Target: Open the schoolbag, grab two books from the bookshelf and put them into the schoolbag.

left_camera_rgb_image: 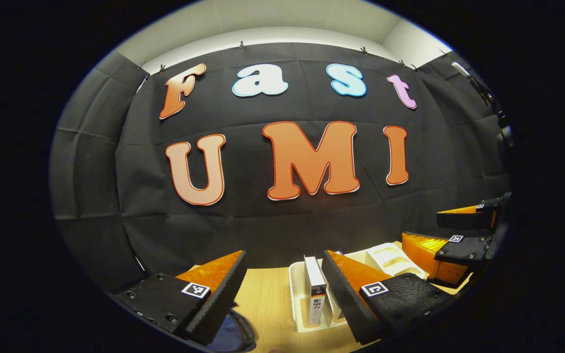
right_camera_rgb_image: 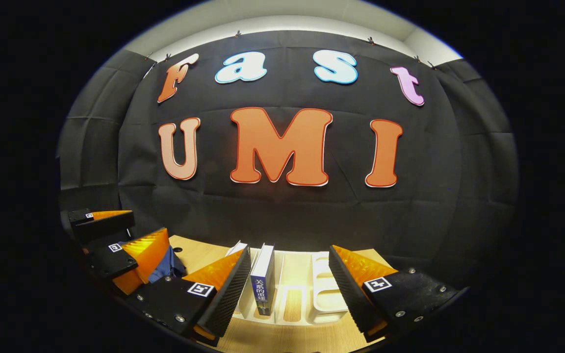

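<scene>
A white book rack [left_camera_rgb_image: 390, 257] stands on the wooden table. In the left gripper view a white-spined book [left_camera_rgb_image: 315, 289] stands upright in it, just inside my left gripper's [left_camera_rgb_image: 284, 255] right finger; the jaws are wide open and hold nothing. A dark blue schoolbag [left_camera_rgb_image: 233, 336] peeks in below the left finger. In the right gripper view a blue-spined book [right_camera_rgb_image: 262, 279] stands in the rack [right_camera_rgb_image: 324, 289], with a white book [right_camera_rgb_image: 237, 247] beside it. My right gripper [right_camera_rgb_image: 291, 250] is open above them, apart from both. The schoolbag [right_camera_rgb_image: 165, 267] lies to the left.
The wooden table [left_camera_rgb_image: 268, 299] runs up to the black cloth wall close behind the rack. The right gripper [left_camera_rgb_image: 459, 245] shows open at the right of the left gripper view. The left gripper [right_camera_rgb_image: 115, 240] shows open at the left of the right gripper view.
</scene>
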Demonstrator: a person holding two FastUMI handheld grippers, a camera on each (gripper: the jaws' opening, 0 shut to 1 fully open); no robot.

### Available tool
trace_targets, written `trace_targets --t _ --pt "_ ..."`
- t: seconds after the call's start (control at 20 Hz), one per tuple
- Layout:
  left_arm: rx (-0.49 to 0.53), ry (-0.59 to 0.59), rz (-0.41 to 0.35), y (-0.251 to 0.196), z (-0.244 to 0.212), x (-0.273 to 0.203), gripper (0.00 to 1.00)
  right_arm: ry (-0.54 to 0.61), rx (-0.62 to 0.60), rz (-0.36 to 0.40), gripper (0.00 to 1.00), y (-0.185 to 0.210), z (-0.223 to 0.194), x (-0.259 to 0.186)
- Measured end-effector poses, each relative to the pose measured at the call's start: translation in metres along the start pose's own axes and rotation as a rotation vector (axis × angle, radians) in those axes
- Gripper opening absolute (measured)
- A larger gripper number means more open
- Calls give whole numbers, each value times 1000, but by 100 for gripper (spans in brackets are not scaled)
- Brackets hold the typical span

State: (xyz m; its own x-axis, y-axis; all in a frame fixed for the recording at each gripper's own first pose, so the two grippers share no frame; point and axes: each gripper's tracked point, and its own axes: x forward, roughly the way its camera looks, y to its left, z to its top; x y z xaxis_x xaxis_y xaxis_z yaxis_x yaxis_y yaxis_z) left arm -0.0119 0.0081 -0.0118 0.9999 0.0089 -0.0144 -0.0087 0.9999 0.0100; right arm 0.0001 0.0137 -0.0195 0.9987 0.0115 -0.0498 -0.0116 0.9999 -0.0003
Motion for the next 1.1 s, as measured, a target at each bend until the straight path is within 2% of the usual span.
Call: trace_targets --t 0.05,0.1,0.2,0.5,0.65,0.7,0.8,0.9,0.95,1.1 --pt "-1 0 2 1 0 -1 95 2 0 0 95 0 -1 0" --pt "-1 -1 1 1 1 -1 99 2 -1 -1 95 -1 -1 -1" --pt "-1 0 2 0 -1 -1 96 3 -3 -1 95 0 -2 0" --pt "-5 4 7 4 -1 0 95 9 -7 -1 95 0 -4 1" --pt "-10 21 20 12 -9 1 96 14 -9 0 95 1 -5 2" --pt "-7 26 25 16 -10 1 99 17 -9 4 95 3 -6 3" --pt "1 58 32 26 -23 2 96 22 -12 12 95 6 -8 4" --pt "9 96 45 39 -41 -1 100 32 -18 22 95 11 -12 7" --pt "20 120 45 43 -51 -1 96 38 -19 29 95 13 -14 6" --pt "73 190 39 57 -83 -7 96 57 -23 45 95 21 -22 8"
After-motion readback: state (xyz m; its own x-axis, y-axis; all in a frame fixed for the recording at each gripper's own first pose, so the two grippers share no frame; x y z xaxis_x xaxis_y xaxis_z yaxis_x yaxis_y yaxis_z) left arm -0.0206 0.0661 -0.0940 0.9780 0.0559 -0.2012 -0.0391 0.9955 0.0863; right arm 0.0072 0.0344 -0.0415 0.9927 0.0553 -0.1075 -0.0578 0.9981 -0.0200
